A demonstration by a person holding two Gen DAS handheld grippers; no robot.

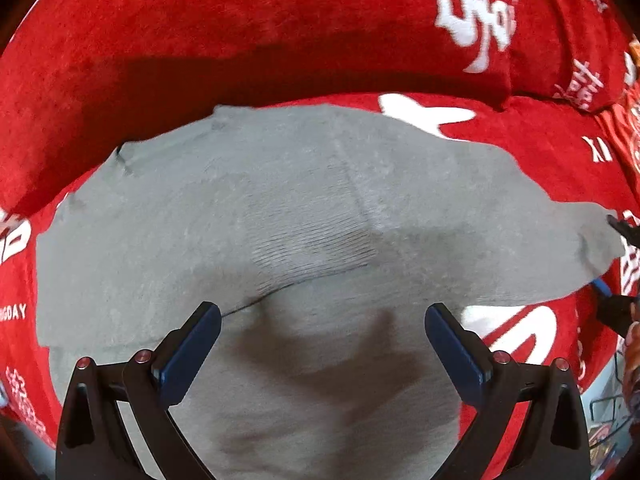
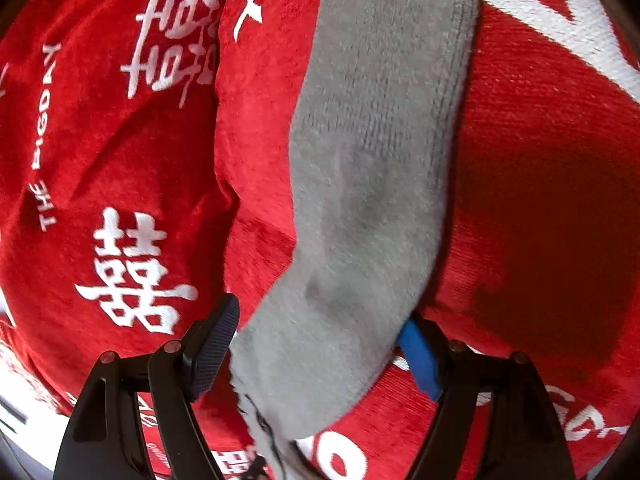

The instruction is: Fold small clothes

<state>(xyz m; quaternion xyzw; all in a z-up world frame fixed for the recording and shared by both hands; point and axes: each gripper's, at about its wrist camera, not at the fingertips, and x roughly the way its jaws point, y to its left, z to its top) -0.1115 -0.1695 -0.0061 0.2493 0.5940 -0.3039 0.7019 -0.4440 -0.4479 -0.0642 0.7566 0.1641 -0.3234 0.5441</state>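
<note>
A grey knitted sock [image 1: 304,216] lies flat on the red plush blanket [image 1: 160,60]. In the left wrist view it fills the middle, and my left gripper [image 1: 322,320] hangs open just above its near part, holding nothing. In the right wrist view the same sock [image 2: 372,160] runs from the top down between the jaws of my right gripper [image 2: 320,332]. The jaws stand wide apart around the sock's lower end, with the blue pad [image 2: 420,360] touching its right edge. The right gripper's tip also shows at the far right edge of the left wrist view [image 1: 618,232].
The red blanket with white lettering and Chinese characters [image 2: 132,272] covers the whole surface and bunches into a thick fold [image 1: 520,40] behind the sock. A pale floor strip [image 1: 604,392] shows at the lower right.
</note>
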